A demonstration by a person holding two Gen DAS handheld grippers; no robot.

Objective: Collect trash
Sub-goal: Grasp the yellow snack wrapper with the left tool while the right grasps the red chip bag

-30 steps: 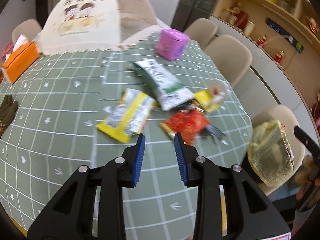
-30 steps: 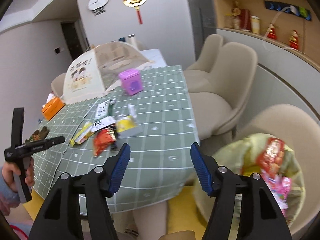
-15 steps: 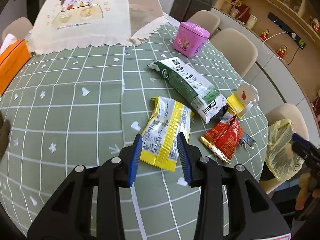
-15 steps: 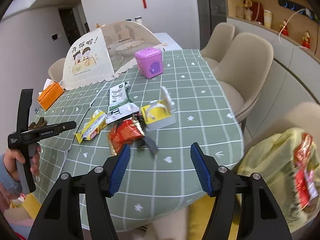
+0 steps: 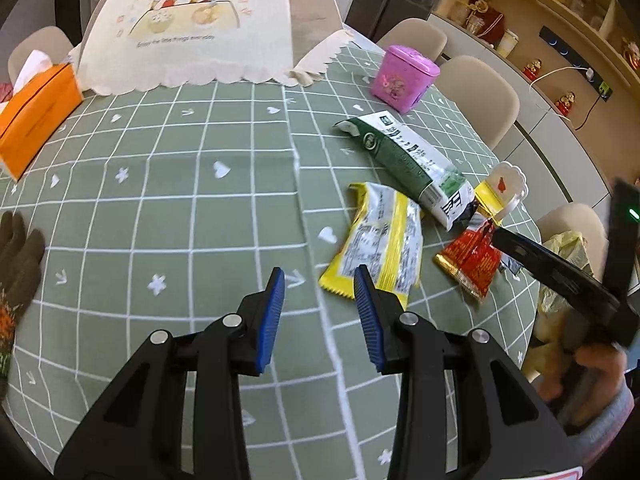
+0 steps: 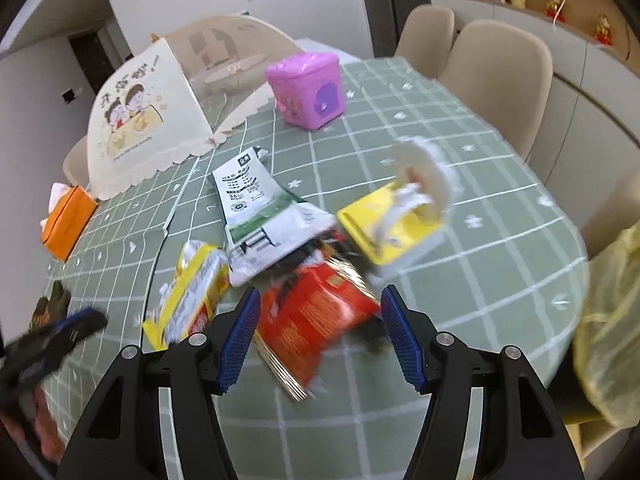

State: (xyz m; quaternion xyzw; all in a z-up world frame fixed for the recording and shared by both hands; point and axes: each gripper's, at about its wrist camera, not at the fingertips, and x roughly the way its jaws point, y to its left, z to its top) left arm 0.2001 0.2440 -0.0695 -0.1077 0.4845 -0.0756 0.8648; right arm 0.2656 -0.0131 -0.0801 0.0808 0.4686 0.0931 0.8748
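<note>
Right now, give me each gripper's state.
Left gripper: open, empty, by the yellow wrapper.
Right gripper: open, empty, over the red wrapper.

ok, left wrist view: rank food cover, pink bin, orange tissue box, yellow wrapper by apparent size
1. food cover, clearly largest
2. orange tissue box and yellow wrapper: look alike, and the box is cut off at the frame edge, so unranked
3. pink bin, smallest

Food cover (image 5: pixel 188 28), far left: printed line "Enjoy the little things! everyday.", with large Chinese characters above, cut off by the frame edge. Green-and-white packet (image 6: pixel 256 216), mid-table: figure "3.6" legible; remaining print too small. Other wrappers unreadable.
</note>
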